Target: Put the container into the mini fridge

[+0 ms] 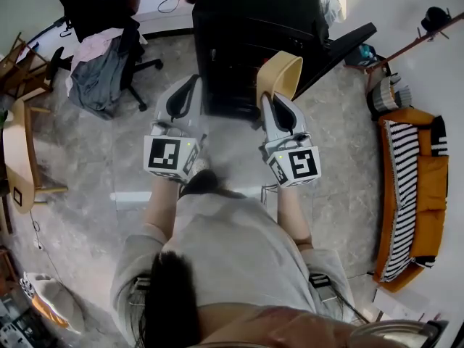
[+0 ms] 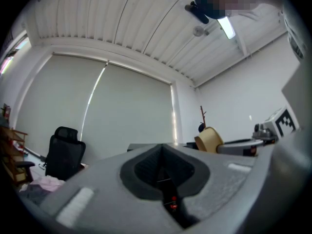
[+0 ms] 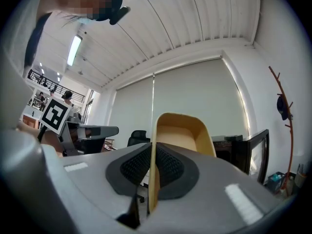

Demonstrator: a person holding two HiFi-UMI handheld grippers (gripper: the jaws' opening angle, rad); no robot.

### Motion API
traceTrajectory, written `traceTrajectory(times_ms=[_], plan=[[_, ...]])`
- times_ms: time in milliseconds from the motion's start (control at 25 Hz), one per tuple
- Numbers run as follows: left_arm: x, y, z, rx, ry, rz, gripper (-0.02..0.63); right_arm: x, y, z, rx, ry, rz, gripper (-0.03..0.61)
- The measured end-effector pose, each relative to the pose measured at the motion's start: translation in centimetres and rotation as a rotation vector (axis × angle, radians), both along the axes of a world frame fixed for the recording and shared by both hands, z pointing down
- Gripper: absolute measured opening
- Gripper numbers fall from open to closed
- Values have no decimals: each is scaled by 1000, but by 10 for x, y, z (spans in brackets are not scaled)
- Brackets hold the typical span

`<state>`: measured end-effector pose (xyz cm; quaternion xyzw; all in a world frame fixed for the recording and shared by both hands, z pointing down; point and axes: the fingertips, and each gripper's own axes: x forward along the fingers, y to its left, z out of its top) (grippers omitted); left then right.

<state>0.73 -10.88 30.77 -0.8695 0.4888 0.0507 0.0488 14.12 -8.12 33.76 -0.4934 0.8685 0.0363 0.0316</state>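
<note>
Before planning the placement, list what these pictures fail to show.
- Mini fridge interior: the head view looks down on its black top, so the shelves cannot be made out.
- Container, gripped end: head view, covered by the right gripper.
- Container, lower half: right gripper view, behind the gripper's own body.

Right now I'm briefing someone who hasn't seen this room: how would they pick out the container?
Find the black mini fridge at the top of the head view, its door open. Just in front of it, the right gripper pinches the container by one wall. It is the only tan, open-topped tub; the left gripper holds nothing.
</note>
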Motion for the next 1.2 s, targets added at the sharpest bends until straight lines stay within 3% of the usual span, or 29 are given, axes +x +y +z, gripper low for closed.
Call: traceTrajectory(times_ms=[440, 1200], plan=[[-19, -29, 11, -29, -8, -29, 2, -29, -45, 33, -82, 177, -94, 20], [-33, -89, 45, -97, -11, 13, 2, -48, -126, 109, -249, 508, -169, 20]])
